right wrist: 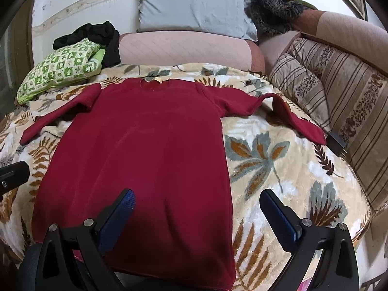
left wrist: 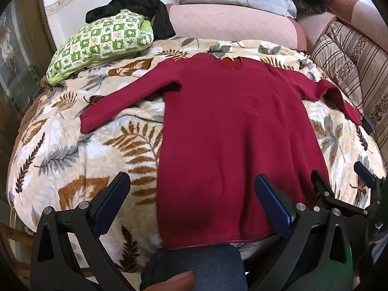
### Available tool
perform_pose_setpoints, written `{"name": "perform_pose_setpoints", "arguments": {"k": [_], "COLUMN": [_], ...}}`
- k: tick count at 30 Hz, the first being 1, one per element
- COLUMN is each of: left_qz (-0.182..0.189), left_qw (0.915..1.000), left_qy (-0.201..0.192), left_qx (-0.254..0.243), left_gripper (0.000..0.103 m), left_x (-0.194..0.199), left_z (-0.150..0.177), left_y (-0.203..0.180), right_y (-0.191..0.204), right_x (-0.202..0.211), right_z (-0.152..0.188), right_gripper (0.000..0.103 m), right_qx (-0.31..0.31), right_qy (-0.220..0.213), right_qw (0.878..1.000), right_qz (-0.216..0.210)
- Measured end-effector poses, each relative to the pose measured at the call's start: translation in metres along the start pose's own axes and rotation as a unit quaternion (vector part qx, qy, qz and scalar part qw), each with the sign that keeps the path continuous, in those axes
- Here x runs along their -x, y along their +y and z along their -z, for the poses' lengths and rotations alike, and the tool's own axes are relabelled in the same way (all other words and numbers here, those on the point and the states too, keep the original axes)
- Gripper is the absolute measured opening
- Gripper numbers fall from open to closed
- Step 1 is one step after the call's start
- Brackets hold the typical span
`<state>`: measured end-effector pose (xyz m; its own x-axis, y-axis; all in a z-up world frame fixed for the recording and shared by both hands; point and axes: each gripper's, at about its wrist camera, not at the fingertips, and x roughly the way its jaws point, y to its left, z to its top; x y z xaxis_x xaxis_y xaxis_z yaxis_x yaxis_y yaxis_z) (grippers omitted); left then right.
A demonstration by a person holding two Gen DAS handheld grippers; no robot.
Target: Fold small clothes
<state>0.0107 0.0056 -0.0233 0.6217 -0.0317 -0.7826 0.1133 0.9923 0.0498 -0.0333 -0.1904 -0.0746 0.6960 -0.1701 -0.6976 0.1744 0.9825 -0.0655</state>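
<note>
— Where's the piece to be folded?

— That red long-sleeved top (left wrist: 218, 131) lies flat, front down or up I can't tell, on the leaf-patterned blanket (left wrist: 72, 160) over the bed. Neck toward the far cushions, hem at the near edge, both sleeves thrown out sideways. I'd say it's spread like that so the sleeves can be turned in first.

— And the tools?

— Both hover low over the hem end, holding nothing. The left gripper (left wrist: 191, 203) has its fingers spread wide, straddling the hem's left part. The right gripper (right wrist: 197, 214) is just as wide open, one finger over the cloth, the other over the blanket past the top's right edge. Nothing is pinched yet, so the folding looks not begun.

— What's around it?

— A green checked pillow (left wrist: 101, 41) with a black garment (left wrist: 145, 7) draped on it at the far left, well apart from the top. A pink bolster (right wrist: 189, 48) and grey pillow (right wrist: 194, 4) sit behind the neck, striped cushions (right wrist: 327, 92) on the right, near the right sleeve's cuff.
</note>
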Motion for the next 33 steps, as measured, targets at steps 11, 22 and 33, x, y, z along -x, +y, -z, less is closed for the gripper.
{"name": "perform_pose_setpoints", "arguments": {"k": [11,22,33], "left_qz": [0.003,-0.001,-0.001], "left_qw": [0.9999,0.9999,0.9999], "left_qy": [0.006,0.002,0.006], "left_qx": [0.01,0.01,0.013], "left_gripper": [0.102,0.102,0.102], "left_x": [0.0022,0.0073,0.0061], "left_z": [-0.0009,-0.0009,-0.0011], "left_y": [0.0053,0.0049,0.0061], "right_y": [0.0013,-0.0007,-0.0013], "right_x": [-0.0019,-0.0015,-0.0004], "right_z": [0.0001,0.0008,0.0013], "right_gripper": [0.102,0.102,0.102], "right_qx": [0.006,0.003,0.0], "right_qy": [0.006,0.005,0.004], "right_qw": [1.0,1.0,1.0], "right_qz": [0.003,0.002,0.001]}}
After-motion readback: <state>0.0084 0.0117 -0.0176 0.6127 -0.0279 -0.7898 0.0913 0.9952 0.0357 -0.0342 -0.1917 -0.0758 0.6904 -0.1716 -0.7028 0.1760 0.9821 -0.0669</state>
